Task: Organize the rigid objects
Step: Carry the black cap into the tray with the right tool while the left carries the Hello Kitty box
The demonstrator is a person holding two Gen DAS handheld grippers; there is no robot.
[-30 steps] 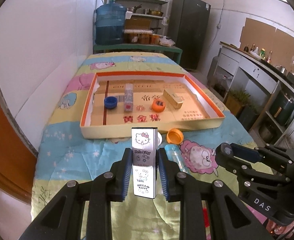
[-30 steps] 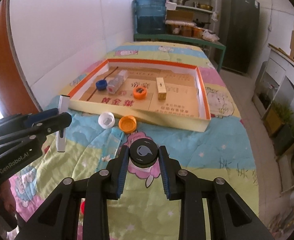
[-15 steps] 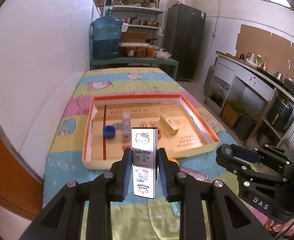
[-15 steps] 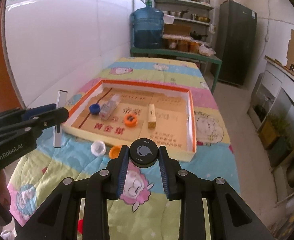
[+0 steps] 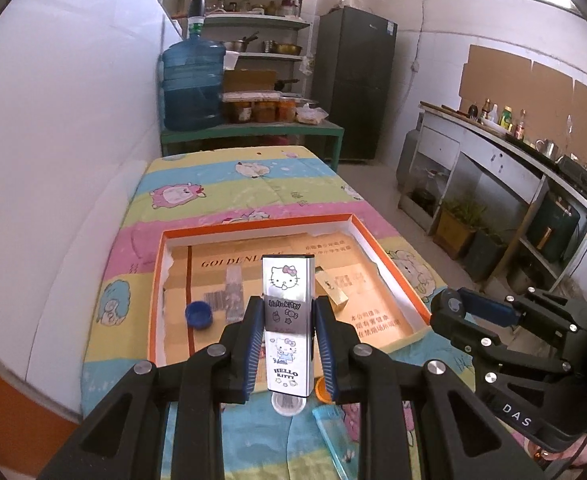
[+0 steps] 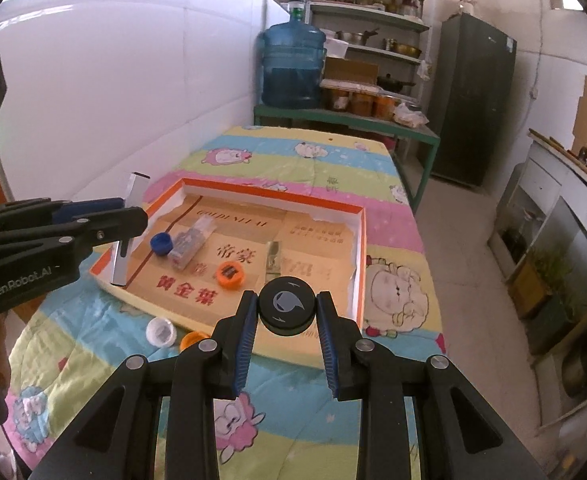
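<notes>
Left gripper [image 5: 289,336]: fingers closed on the Hello Kitty box [image 5: 288,322], a slim silver case held upright, raised clear of the bedspread [image 5: 229,184].

Right gripper [image 6: 287,314]: fingers narrowed on the black-capped jar [image 6: 286,309], gripped at the lid; the body below is hidden.

Change over the last second: both grippers have risen from bedspread level and advanced toward 12 o'clock. The tray [image 5: 393,276], formerly well ahead, now sits just beyond and beneath both held items. Judged meaning: pickup is finished for both, transport is under way, and release into the tray is the step due next.

Tray contents, right view:
- blue cap [image 6: 161,243], 10 o'clock of the jar
- clear plastic box [image 6: 189,242], touching or just beside the blue cap; cannot tell which
- orange cap [image 6: 230,275], 11 o'clock, near
- gold box [image 6: 273,258], 12 o'clock, near

Outside the tray, on the bedspread:
- white cap [image 6: 160,331], 9 o'clock of the jar
- second orange cap [image 6: 191,339], just beside the white cap
- pale blue tube [image 5: 333,436], left view, 5 o'clock of the left fingers

Judged remainder: 2 items in hand, 3 loose ones to collect.
</notes>
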